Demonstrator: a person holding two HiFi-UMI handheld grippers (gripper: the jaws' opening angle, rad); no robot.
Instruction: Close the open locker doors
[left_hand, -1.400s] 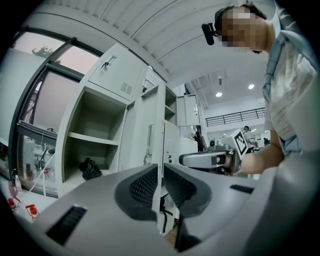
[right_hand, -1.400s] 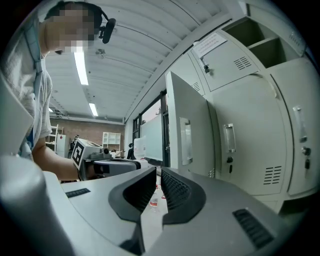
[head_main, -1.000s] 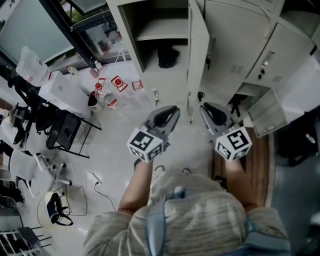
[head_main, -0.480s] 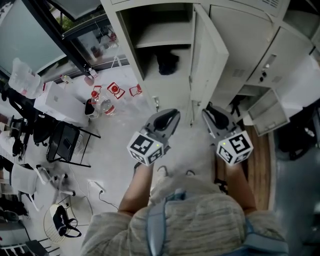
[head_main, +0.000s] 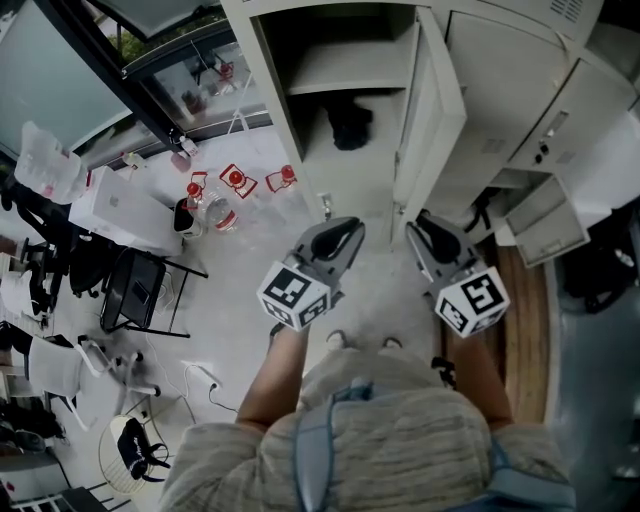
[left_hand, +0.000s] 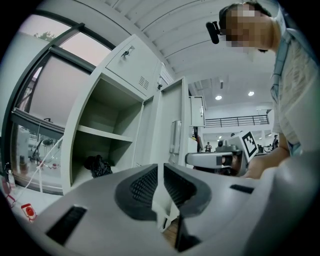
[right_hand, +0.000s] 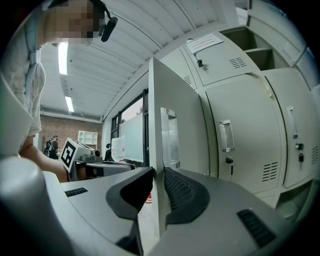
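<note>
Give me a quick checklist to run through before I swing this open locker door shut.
1. Locker door stands open, edge toward the grippers: ok.
2. Right gripper: jaws have just been opening, door edge between them: ok.
3. Grip on the door: not ok, a gap shows beside its edge.
4. Left gripper jaws together, nothing held: ok.
5. Dark bundle lies well inside the locker, clear of the doorway: ok.
6. Left gripper clear of the door's swing: cannot tell.
</note>
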